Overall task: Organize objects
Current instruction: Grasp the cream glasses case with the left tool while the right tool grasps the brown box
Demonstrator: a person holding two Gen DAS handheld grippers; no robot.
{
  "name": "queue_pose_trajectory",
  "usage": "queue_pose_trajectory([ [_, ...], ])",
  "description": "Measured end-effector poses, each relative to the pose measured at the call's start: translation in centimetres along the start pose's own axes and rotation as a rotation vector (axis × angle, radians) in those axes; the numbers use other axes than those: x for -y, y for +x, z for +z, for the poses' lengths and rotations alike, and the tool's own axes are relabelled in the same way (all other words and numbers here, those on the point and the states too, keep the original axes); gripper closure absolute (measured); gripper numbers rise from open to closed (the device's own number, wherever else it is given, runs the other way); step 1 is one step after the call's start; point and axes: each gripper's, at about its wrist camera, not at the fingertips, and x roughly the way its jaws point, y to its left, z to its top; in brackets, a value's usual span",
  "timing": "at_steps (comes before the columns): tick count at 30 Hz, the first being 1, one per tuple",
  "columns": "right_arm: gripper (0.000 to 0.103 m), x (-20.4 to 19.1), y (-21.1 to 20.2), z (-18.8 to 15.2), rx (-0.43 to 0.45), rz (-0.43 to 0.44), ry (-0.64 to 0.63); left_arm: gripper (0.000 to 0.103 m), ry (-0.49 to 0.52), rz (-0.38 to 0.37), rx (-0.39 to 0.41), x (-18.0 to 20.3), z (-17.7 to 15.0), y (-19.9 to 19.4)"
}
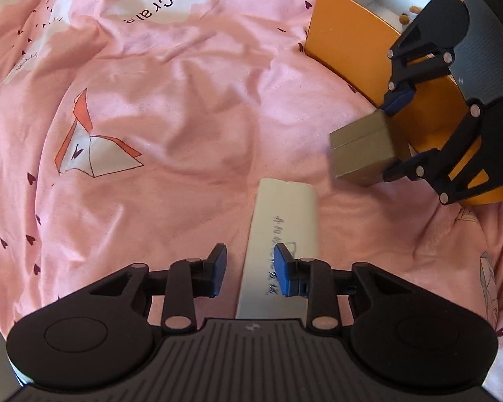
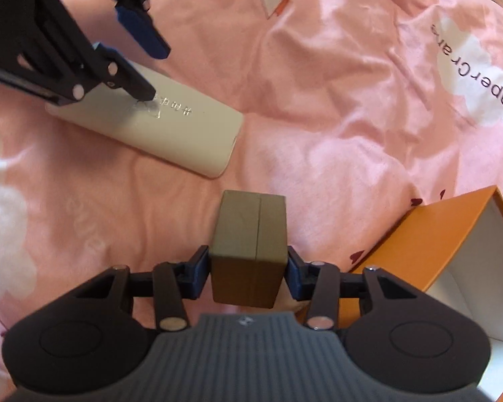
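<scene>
My right gripper (image 2: 249, 273) is shut on a small brown box (image 2: 251, 238) and holds it above the pink bedsheet; the box also shows in the left wrist view (image 1: 362, 149), beside the open orange box (image 1: 348, 38). The orange box has a white inside and sits at the lower right of the right wrist view (image 2: 429, 231). My left gripper (image 1: 249, 269) is open and hovers over a long white box (image 1: 285, 227) with grey lettering that lies flat on the sheet; its right pad overlaps the box. The white box also shows in the right wrist view (image 2: 181, 130).
A wrinkled pink bedsheet (image 1: 167, 117) with origami fox prints and "Paper Crane" lettering covers the whole surface. A few small brown bits (image 1: 407, 15) lie inside the orange box.
</scene>
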Motion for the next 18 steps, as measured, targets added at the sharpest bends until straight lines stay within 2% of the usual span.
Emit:
queue_pose_trajectory([
  [3, 0.054, 0.5, -0.5, 0.5, 0.02, 0.004, 0.034, 0.065, 0.029, 0.003, 0.001, 0.5, 0.1, -0.1],
  [5, 0.054, 0.5, -0.7, 0.7, 0.025, 0.012, 0.039, 0.054, 0.06, 0.009, -0.002, 1.3, 0.2, -0.2],
  [7, 0.054, 0.5, -1.0, 0.7, 0.043, 0.013, 0.034, 0.039, 0.109, 0.005, -0.006, 2.5, 0.1, -0.4],
  [9, 0.054, 0.5, -1.0, 0.8, 0.058, 0.01, 0.046, 0.033, 0.154, 0.024, -0.024, 3.6, 0.2, -0.1],
  [12, 0.054, 0.4, -1.0, 0.7, 0.086, 0.013, 0.057, 0.032, 0.177, 0.124, -0.104, 5.2, 0.6, 1.4],
  [18, 0.053, 0.5, -0.5, 0.8, 0.102, 0.037, 0.076, 0.031, 0.177, 0.149, -0.165, 5.8, 1.6, 3.1],
])
